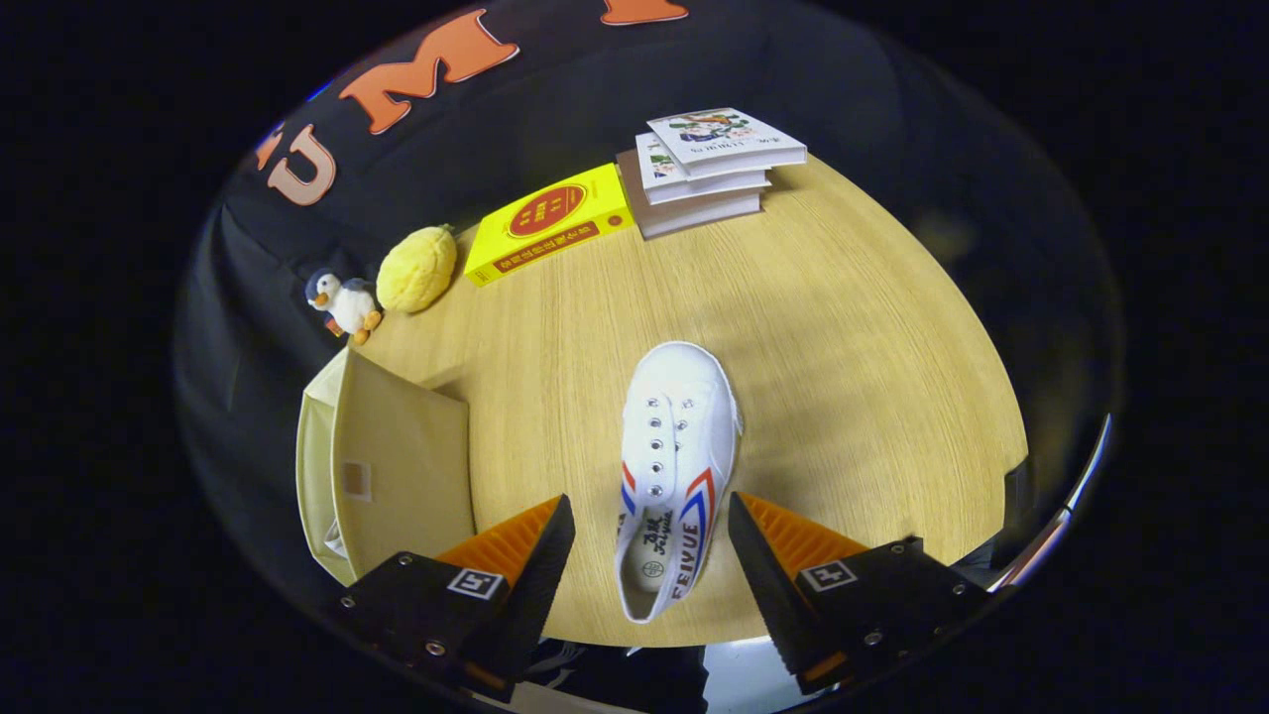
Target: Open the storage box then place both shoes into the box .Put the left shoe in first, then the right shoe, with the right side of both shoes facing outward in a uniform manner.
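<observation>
Between the tool's (649, 545) spread fingers lies a white shoe (674, 466) on the counter (843, 327), heel nearest, toe pointing straight ahead, so its long axis runs along the fingers. Neither finger touches it; the tool is open and holds nothing. Off beside the left finger sits the storage box (397, 466), its lid state hard to judge and its near end cut off.

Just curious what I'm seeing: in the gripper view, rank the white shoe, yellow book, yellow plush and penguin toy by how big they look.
1. white shoe, though nearest, between the open gripper fingers
2. yellow book
3. yellow plush
4. penguin toy
</observation>
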`<state>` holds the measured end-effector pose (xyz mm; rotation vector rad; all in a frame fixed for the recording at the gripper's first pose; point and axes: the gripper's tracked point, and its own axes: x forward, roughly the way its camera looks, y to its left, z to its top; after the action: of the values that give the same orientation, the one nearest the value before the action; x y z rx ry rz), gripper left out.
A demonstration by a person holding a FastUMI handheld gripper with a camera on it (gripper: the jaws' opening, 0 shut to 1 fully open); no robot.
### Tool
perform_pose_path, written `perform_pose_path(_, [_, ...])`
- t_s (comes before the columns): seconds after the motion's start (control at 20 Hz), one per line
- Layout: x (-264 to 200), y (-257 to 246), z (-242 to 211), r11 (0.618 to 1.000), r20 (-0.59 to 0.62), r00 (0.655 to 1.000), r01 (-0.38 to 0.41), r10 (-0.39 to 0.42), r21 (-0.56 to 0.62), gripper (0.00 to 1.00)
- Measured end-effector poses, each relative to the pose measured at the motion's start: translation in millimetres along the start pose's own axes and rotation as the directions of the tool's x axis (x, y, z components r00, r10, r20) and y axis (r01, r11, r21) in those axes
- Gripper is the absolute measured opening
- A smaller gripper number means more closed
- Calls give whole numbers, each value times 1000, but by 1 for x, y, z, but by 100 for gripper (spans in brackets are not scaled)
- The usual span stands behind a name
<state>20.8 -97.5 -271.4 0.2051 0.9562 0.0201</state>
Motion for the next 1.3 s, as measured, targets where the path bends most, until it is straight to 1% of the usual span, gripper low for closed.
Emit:
perform_pose_path(0.1, [12,-8,-9,1000,-39,999,9,-9,0,86])
perform_pose_path(0.15, [18,-14,-13,1000,-60,998,19,-19,-6,81])
perform_pose_path(0.25, [29,-20,-20,999,-93,995,33,-34,-22,74])
perform_pose_path(0.4, [43,-22,-24,999,-126,991,36,-40,-36,69])
perform_pose_path(0.6, [56,-20,-27,997,-164,986,30,-41,-71,54])
perform_pose_path(0.65, [59,-23,-28,995,-168,984,42,-57,-93,46])
perform_pose_path(0.7, [60,-25,-29,993,-168,984,45,-64,-112,43])
perform_pose_path(0.75, [60,-25,-28,992,-162,985,45,-64,-116,37])
perform_pose_path(0.8, [60,-26,-28,992,-161,985,41,-61,-119,35])
perform_pose_path(0.85, [60,-28,-28,993,-150,987,35,-51,-111,29])
perform_pose_path(0.9, [61,-31,-28,997,-142,989,27,-38,-77,24])
perform_pose_path(0.95, [61,-33,-26,1000,-136,991,5,-6,-6,10])
perform_pose_path(1.0, [61,-33,-27,998,-133,991,-22,31,63,4])
perform_pose_path(1.05, [59,-32,-29,993,-124,990,-49,63,109,1])
perform_pose_path(1.1, [58,-32,-28,990,-108,991,-62,76,126,0])
perform_pose_path(1.2, [54,-31,-24,990,-70,995,-68,77,124,0])
perform_pose_path(1.3, [49,-21,-19,982,-54,992,-103,113,159,0])
